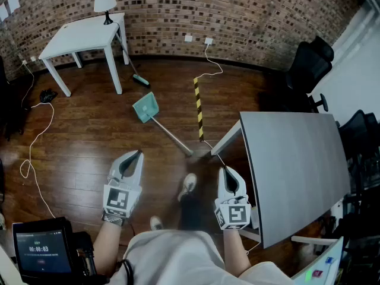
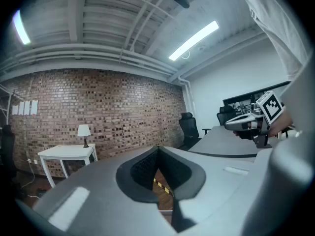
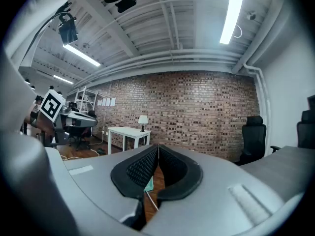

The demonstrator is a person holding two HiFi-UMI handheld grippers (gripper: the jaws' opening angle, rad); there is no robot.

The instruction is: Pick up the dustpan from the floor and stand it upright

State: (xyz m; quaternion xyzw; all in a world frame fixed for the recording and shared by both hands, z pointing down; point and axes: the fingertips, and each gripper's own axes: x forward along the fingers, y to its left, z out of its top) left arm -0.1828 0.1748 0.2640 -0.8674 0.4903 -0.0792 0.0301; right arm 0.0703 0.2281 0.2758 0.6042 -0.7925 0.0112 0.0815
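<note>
The teal plastic dustpan with a long metal handle [image 1: 145,108] lies flat on the dark wooden floor [image 1: 89,135], well ahead of both tongs. The left tongs [image 1: 138,153] and right tongs [image 1: 225,171] are each pressed together, pinching nothing.

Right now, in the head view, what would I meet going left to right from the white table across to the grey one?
White table → teal dustpan on the floor → yellow-and-black striped strip → grey table.

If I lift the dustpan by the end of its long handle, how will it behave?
The dustpan looks like thin plastic, so it is probably light. Its handle is long and thin, so the far end may swing or sag. Stood upright, it will likely tip easily.
</note>
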